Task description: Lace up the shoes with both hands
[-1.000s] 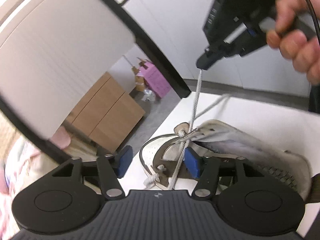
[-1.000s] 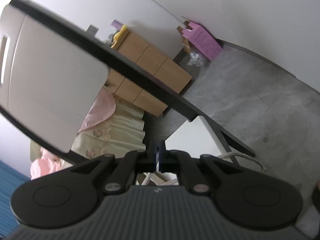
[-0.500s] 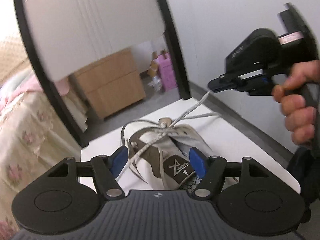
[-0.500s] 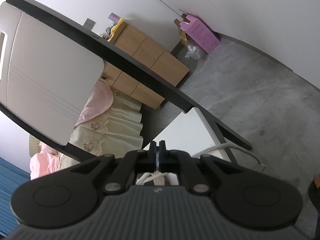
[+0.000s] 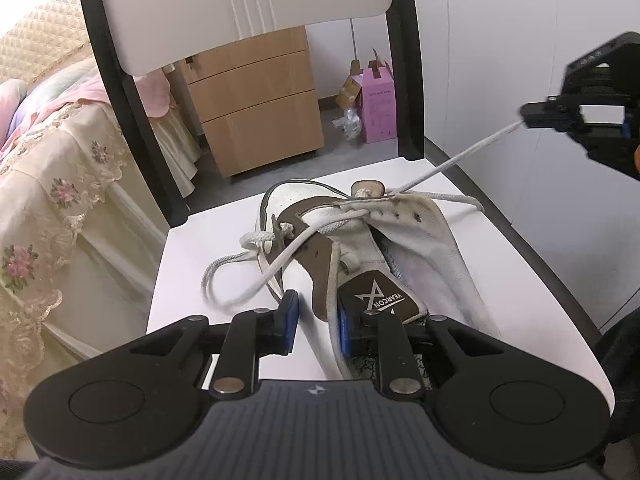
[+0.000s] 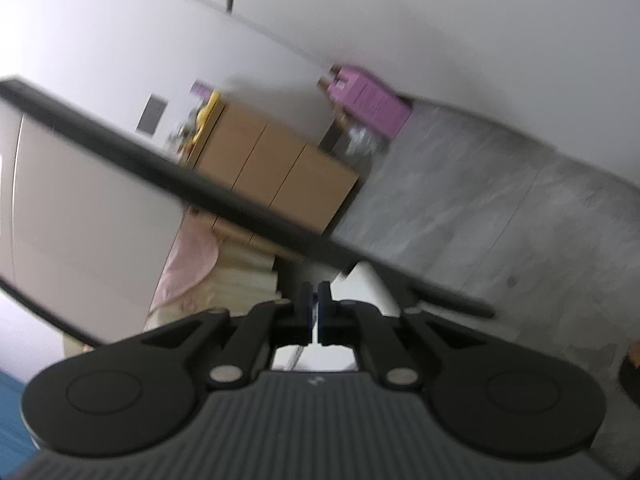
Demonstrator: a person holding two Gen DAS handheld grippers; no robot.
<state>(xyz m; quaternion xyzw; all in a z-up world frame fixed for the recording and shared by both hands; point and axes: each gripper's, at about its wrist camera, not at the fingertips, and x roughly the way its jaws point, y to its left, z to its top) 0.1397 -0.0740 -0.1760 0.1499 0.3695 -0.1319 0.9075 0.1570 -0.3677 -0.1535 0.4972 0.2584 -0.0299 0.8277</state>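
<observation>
A white and brown shoe [image 5: 400, 232] lies on a white chair seat [image 5: 192, 264], its tongue folded open. My left gripper [image 5: 318, 316] is low over the near side of the shoe. Its jaws are closing with the brown eyelet flap [image 5: 320, 264] between them, and the left pad stands off the flap. My right gripper [image 5: 528, 116], at the far right, is shut on the end of the white shoelace [image 5: 460, 160]. The lace runs taut from there down to a top eyelet. The other lace end [image 5: 240, 264] lies in a loose loop on the seat. The blurred right wrist view shows that gripper [image 6: 314, 312] with its pads together.
The chair's white back [image 5: 240, 0] and black frame [image 5: 132, 112] rise behind the shoe. Beyond them are a wooden drawer cabinet [image 5: 256, 108], a pink box [image 5: 378, 104] on the grey floor, and a bed with a floral lace cover [image 5: 40, 184] at the left.
My left gripper has rolled level and sunk onto the shoe, and its jaws have narrowed around the eyelet flap. My right gripper has drawn the lace out to the right.
</observation>
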